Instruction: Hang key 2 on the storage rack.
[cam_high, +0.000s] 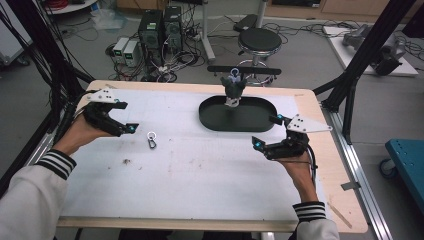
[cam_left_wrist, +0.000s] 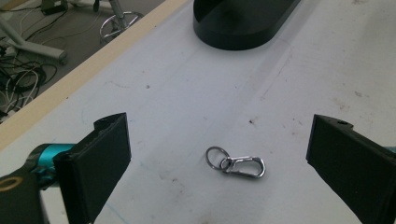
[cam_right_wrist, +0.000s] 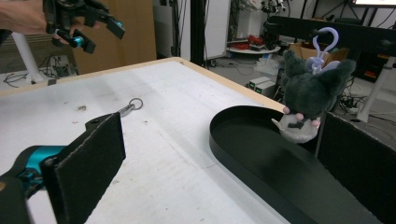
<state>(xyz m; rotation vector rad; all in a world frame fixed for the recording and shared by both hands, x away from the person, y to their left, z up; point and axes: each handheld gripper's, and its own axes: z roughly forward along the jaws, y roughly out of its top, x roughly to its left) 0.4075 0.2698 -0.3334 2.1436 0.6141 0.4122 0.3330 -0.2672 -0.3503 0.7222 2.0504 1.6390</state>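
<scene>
A small silver snap clip with a key ring (cam_high: 151, 140) lies on the white table mat, left of centre. My left gripper (cam_high: 125, 116) is open just to its left, and in the left gripper view the clip (cam_left_wrist: 238, 163) lies on the mat between and just ahead of the wide-apart jaws of that gripper (cam_left_wrist: 219, 126). A dark grey plush toy (cam_high: 233, 87) with a lilac loop hangs from a black bar over a black oval tray (cam_high: 210, 120). My right gripper (cam_high: 266, 131) is open and empty, right of the tray. The right gripper view shows the plush (cam_right_wrist: 310, 91), the tray (cam_right_wrist: 219, 140) and the clip (cam_right_wrist: 128, 108).
The wooden table edge (cam_high: 320, 125) runs close to the right hand. Black frame posts (cam_high: 350, 85) stand at both sides. Behind the table are a stool (cam_high: 259, 40), computer boxes (cam_high: 160, 30) and loose cables. A blue cart (cam_high: 407, 160) stands at the far right.
</scene>
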